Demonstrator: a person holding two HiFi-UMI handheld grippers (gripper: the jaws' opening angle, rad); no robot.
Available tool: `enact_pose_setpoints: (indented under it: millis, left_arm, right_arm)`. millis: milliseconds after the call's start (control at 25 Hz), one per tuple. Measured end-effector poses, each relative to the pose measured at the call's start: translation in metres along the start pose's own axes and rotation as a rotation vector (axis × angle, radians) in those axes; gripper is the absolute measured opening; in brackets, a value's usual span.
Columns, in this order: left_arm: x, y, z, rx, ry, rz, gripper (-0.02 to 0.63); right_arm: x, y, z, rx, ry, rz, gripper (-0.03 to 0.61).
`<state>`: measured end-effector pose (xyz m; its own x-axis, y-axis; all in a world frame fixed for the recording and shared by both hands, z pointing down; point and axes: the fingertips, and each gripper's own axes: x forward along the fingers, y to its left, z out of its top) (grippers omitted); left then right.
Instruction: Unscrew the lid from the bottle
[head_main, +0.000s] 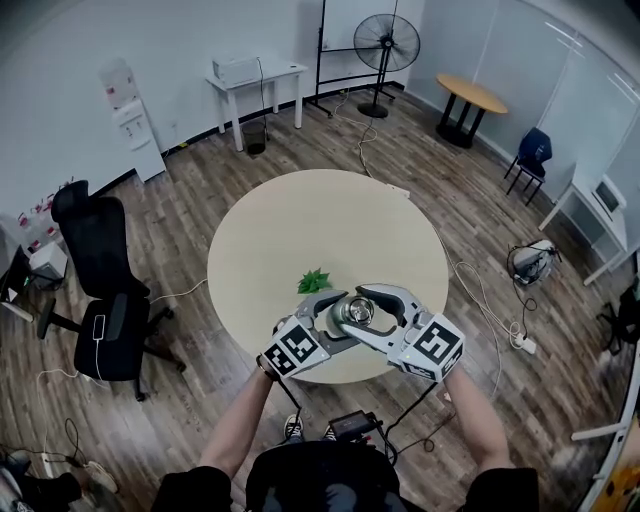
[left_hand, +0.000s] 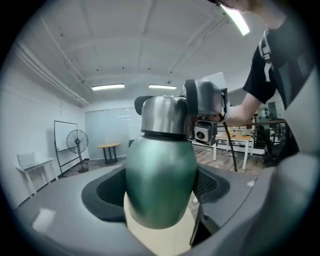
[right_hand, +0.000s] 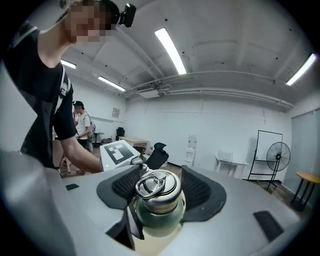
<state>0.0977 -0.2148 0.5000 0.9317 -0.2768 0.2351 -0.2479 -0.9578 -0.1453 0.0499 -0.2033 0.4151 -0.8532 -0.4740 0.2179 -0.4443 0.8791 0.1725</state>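
Note:
A green metal bottle (left_hand: 160, 175) with a steel lid (right_hand: 156, 186) that carries a ring handle is held in the air over the near edge of the round beige table (head_main: 300, 220). My left gripper (left_hand: 160, 192) is shut on the bottle's green body, with a pad against each side. My right gripper (right_hand: 161, 192) comes from the opposite side and is shut on the lid, its ribbed pads (right_hand: 200, 192) against the lid's wall. In the head view the lid (head_main: 356, 312) shows between the left gripper (head_main: 335, 318) and the right gripper (head_main: 378, 305).
A small green leafy sprig (head_main: 315, 281) lies on the table just beyond the grippers. A black office chair (head_main: 100, 290) stands to the left. At the back are a standing fan (head_main: 386, 45) and a white desk (head_main: 255, 80). Cables trail over the wooden floor at the right.

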Motion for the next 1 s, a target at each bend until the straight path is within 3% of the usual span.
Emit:
enact_pose_setpoints:
  millis: [120, 240, 360, 440, 520, 840, 1000]
  left_arm:
    - [-0.003, -0.009, -0.001, 0.011, -0.015, -0.082, 0.382]
    - [-0.003, -0.007, -0.003, -0.008, -0.023, -0.066, 0.382]
    - [-0.001, -0.001, -0.006, -0.044, -0.031, 0.0, 0.381]
    - [0.001, 0.004, -0.009, -0.066, -0.034, 0.047, 0.38]
    - [0.004, 0.008, -0.011, -0.086, -0.031, 0.099, 0.38]
    - [0.008, 0.028, -0.015, -0.123, -0.025, 0.327, 0.38]
    - [0.006, 0.034, -0.017, -0.108, -0.005, 0.454, 0.38]
  right_arm:
    - [-0.003, 0.005, -0.001, 0.018, -0.003, 0.078, 0.264]
    - [-0.001, 0.001, -0.004, 0.047, -0.004, 0.065, 0.265]
    - [0.004, -0.004, -0.005, 0.061, -0.007, -0.01, 0.276]
    - [0.007, -0.007, -0.003, 0.08, -0.017, -0.053, 0.343]
    - [0.007, -0.011, -0.003, 0.098, -0.018, -0.106, 0.357]
    - [0.009, -0.031, -0.017, 0.2, 0.032, -0.4, 0.339]
    - [0.014, -0.038, -0.029, 0.25, 0.078, -0.494, 0.27]
